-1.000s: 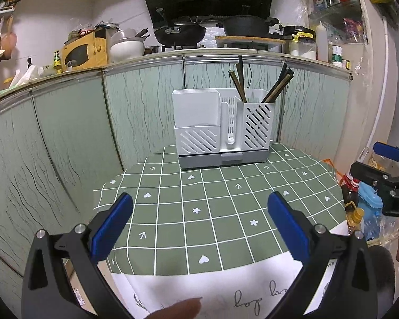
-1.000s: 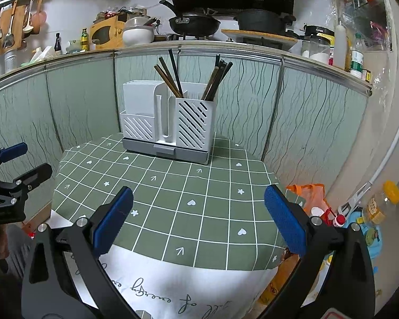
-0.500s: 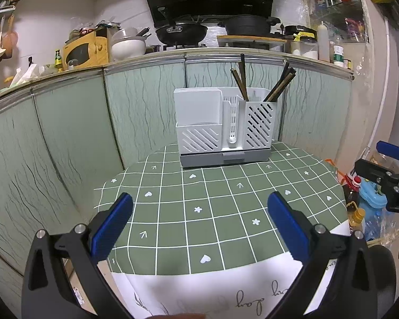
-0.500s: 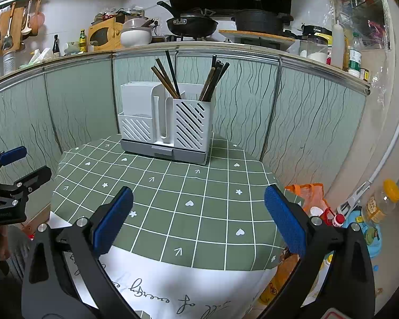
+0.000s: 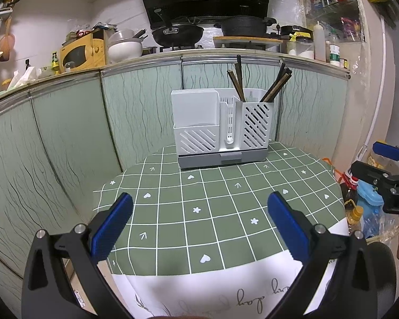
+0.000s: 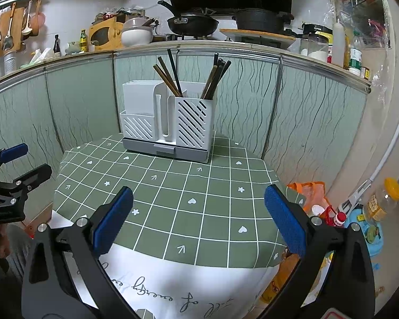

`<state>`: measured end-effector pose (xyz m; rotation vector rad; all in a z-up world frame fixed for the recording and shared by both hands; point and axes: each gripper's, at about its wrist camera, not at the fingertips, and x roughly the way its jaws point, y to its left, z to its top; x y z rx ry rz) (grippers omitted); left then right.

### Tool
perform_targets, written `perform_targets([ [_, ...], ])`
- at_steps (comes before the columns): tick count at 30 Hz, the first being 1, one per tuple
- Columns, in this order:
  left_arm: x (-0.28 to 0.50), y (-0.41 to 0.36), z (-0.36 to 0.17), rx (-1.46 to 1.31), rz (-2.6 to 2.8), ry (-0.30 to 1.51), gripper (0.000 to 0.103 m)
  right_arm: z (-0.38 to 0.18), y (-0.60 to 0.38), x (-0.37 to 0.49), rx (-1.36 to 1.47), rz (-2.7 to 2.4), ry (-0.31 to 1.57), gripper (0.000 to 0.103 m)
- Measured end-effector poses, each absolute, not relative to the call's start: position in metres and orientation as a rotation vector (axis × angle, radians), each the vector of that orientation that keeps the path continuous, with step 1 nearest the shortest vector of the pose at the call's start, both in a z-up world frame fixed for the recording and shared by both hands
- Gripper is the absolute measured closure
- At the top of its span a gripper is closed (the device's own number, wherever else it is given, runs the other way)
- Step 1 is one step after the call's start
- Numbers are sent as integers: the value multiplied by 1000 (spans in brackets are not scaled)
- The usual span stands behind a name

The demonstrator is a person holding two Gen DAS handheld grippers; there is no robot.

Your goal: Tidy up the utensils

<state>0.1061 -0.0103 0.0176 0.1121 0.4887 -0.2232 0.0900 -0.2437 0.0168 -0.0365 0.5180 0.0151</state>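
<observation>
**One caddy, two bundles of chopsticks, both grippers empty**

One white utensil caddy (image 5: 222,127) on a grey base, standing upright at the far edge of the worktop (image 5: 215,212), close to the green panelled wall. Three sections across its front: a slotted pocket on the left, a narrow slotted column in the middle, a taller slotted bin on the right. Two bundles of dark chopsticks inside: one bundle (image 5: 236,79) leaning left from just behind the middle column, the other (image 5: 278,85) leaning right from the right-hand bin. Roughly three sticks in the first and four or so in the second; exact count hard to tell where they overlap. One green checked cloth over the worktop, bare except for the caddy.

Left gripper (image 5: 199,226) low over the near edge of the worktop, blue fingers (image 5: 111,228) spread wide, holding nothing, touching nothing. Right gripper (image 6: 199,223) likewise low over the near edge, blue fingers (image 6: 284,223) spread just as wide, empty and clear of the cloth. Both well apart from the caddy. Each gripper visible at the margin of the other's view, side by side.
</observation>
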Motion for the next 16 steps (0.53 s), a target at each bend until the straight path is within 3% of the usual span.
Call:
perform_targets([
  [16, 106, -9, 12, 105, -228, 501, 5, 15, -243, 89, -48, 11, 517, 8],
])
